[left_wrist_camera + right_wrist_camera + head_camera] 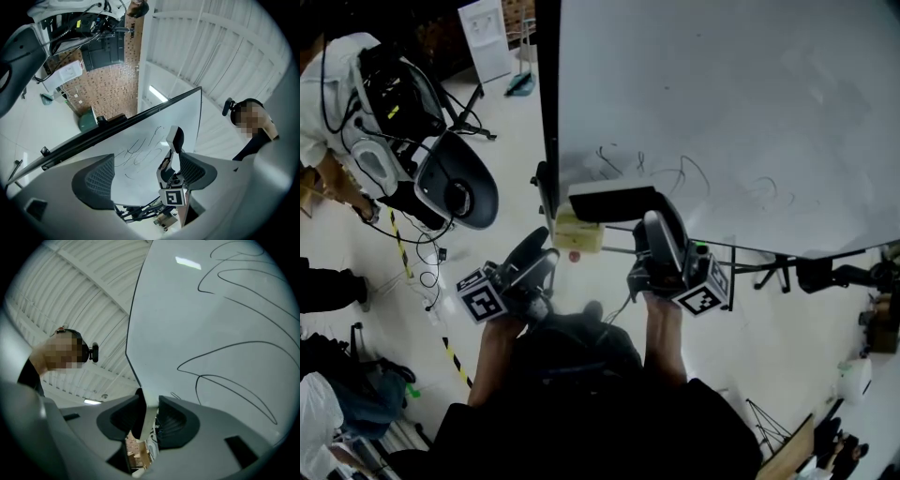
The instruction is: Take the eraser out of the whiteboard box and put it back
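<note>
First, hold the left gripper [146, 161], released and empty, clear of the path. The whiteboard box [578, 234] sits between both grippers, below the right one's tips. The right gripper [149, 401] is clenched on the eraser [609, 202], near the whiteboard [722, 94]. Lower the eraser squarely over the box before releasing. Count: two grippers, one box, one eraser, one whiteboard.

A pale, glossy floor [534, 131] is seen in the head view, crossed at the near left by yellow-and-black striped tape [401, 253]. A whiteboard [722, 112] is set at the far right, scribbled with thin dark lines. Overhead, a white ribbed ceiling [225, 51] is lit by a strip light [157, 93] — a brown speckled wall [110, 86] is shown at the far left.
</note>
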Tool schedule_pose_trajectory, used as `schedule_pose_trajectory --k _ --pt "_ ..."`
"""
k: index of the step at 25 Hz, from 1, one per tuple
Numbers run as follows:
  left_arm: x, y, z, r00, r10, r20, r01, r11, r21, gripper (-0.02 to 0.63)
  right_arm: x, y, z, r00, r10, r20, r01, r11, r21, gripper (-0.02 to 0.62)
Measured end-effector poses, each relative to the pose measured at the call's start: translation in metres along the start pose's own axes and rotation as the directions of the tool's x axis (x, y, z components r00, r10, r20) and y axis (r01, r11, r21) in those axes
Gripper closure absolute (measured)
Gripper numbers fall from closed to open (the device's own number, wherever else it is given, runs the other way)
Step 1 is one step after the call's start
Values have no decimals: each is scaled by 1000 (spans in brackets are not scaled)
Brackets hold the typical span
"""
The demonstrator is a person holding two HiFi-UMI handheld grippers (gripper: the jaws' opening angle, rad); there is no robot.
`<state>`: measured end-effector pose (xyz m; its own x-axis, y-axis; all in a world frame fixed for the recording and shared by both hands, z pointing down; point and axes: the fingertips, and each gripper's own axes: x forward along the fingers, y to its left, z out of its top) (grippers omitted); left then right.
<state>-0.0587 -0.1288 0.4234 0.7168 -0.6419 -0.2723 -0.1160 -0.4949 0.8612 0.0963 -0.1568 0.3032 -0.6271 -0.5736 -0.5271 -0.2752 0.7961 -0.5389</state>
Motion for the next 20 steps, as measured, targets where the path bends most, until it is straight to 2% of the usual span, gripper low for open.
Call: schedule_pose_trajectory --k 6,20 --pt "1 -2 -2 1000 -7 -8 7 1000 3 178 8 11 20 998 21 62 -21 1000 -15 442" --pt "5 -11 -7 999 -21 -31 22 1000 15 178 8 29 52 978 78 194 -86 996 32 443"
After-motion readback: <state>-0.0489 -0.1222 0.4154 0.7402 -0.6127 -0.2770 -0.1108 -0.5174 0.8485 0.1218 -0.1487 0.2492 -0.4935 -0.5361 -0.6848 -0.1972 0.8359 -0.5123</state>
